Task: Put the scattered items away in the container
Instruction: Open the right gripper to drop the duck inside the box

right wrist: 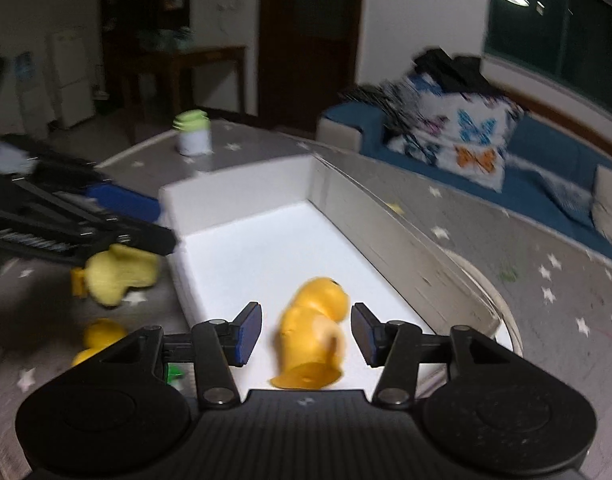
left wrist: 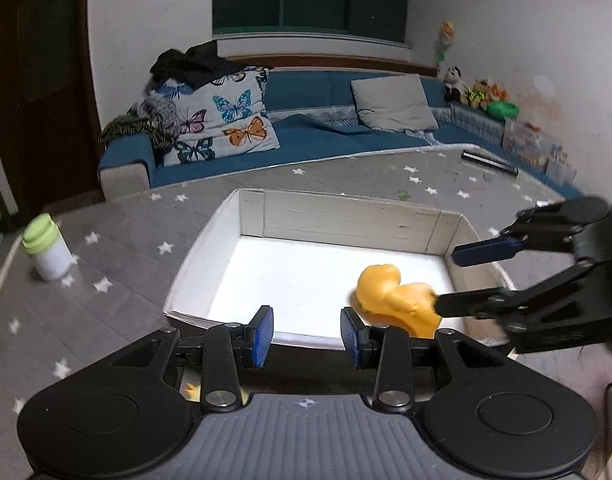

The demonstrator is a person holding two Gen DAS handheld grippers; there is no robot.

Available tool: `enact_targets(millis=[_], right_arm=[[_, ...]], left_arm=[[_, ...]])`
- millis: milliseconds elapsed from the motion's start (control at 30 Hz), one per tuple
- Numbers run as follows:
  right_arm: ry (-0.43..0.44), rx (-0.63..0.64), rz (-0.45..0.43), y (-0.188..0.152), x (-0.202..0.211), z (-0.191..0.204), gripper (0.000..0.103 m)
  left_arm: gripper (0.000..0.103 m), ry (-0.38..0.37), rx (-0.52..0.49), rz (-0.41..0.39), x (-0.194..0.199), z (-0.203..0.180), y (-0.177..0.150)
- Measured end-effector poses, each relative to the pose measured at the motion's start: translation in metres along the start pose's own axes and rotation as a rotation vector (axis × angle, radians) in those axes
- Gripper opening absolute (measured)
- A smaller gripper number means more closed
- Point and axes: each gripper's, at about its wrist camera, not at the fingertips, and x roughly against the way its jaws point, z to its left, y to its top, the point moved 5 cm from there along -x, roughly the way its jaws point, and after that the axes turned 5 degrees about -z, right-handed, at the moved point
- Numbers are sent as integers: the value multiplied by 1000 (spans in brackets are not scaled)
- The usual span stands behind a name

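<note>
A white open box (left wrist: 346,220) stands on the grey star-patterned table; it also shows in the right wrist view (right wrist: 233,180). An orange rubber duck (left wrist: 394,296) lies inside it, seen in the right wrist view (right wrist: 312,332) between the open fingers of my right gripper (right wrist: 306,332), not gripped. My right gripper (left wrist: 450,280) reaches over the box's right side. My left gripper (left wrist: 306,332) is open and empty at the box's near rim; it also shows in the right wrist view (right wrist: 157,220). A pale yellow duck (right wrist: 117,272) and another yellow toy (right wrist: 101,336) lie on the table outside the box.
A white jar with a green lid (left wrist: 47,248) stands on the table at far left. A black bar (left wrist: 490,162) lies at the far right of the table. A blue sofa with a butterfly cushion (left wrist: 225,116) is behind. A small green piece (right wrist: 173,372) lies near my right gripper.
</note>
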Motion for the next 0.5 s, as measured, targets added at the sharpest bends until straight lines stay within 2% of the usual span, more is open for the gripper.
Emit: enact_targets(millis=[100, 200, 267, 400, 500], right_arm=[[51, 56, -23, 1, 11, 15, 50], [98, 127, -15, -2, 13, 33, 49], [103, 169, -2, -5, 9, 40, 48], [92, 203, 37, -11, -6, 43, 42], [93, 210, 68, -14, -16, 42, 37]], left_arm=[[40, -20, -102, 1, 3, -8, -3], [40, -12, -245, 8, -1, -21, -8], [40, -21, -329, 16, -6, -29, -14], [40, -71, -439, 31, -16, -37, -23], [40, -74, -517, 33, -21, -38, -27]])
